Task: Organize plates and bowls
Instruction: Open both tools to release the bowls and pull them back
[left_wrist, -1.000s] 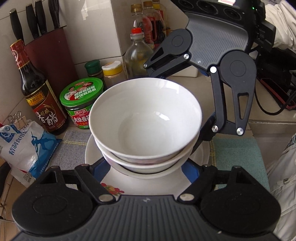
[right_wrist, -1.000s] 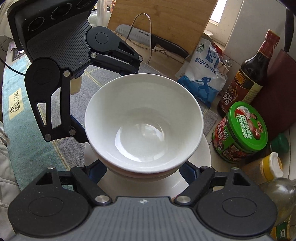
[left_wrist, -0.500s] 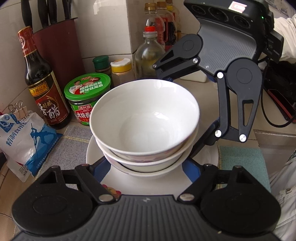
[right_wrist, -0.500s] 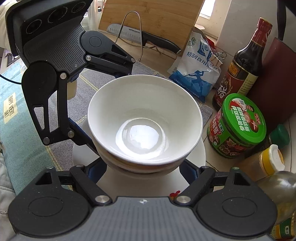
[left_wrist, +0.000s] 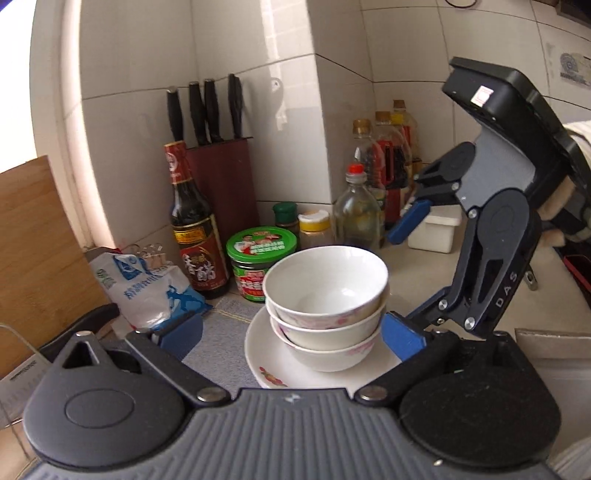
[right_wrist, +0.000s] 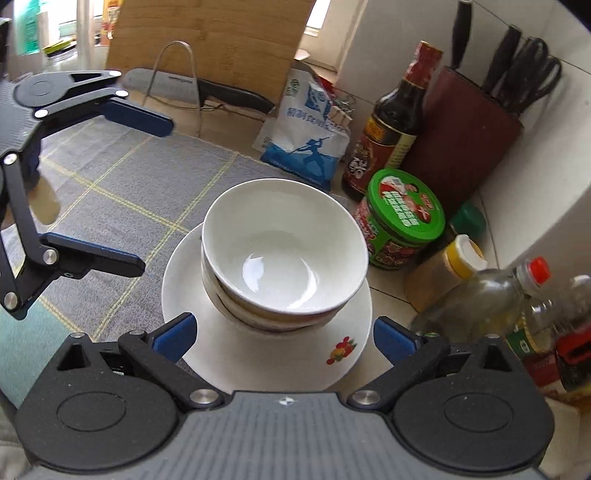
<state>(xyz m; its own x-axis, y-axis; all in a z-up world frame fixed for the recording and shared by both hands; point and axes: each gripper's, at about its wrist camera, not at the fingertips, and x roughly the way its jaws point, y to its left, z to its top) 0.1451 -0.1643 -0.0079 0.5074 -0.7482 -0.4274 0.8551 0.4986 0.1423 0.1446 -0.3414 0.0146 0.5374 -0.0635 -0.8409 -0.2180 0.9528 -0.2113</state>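
Note:
Three white bowls with pink flower print are nested in a stack (left_wrist: 325, 291) (right_wrist: 284, 251) on a white plate (left_wrist: 266, 354) (right_wrist: 229, 350) with a small fruit print. My left gripper (left_wrist: 291, 338) (right_wrist: 147, 192) is drawn back from the stack; its jaws are opening, and the blue pads touch nothing. My right gripper (right_wrist: 284, 338) (left_wrist: 410, 269) faces it from the opposite side, tilted down over the plate. Its jaws are opening too and stand clear of bowls and plate. Neither gripper holds anything.
The plate lies on a grey checked mat (right_wrist: 110, 184). Behind it stand a dark vinegar bottle (left_wrist: 195, 251), a green-lidded jar (left_wrist: 262, 258), a knife block (left_wrist: 221, 184), an oil bottle (left_wrist: 356, 218) and spice jars. A salt bag (right_wrist: 306, 129), cleaver (right_wrist: 199, 88) and cutting board (right_wrist: 214, 44) crowd the left.
Both grippers have spread their jaws wide and pulled back and up from the bowls. The stack stays on the plate and now looks smaller and farther off in both views.

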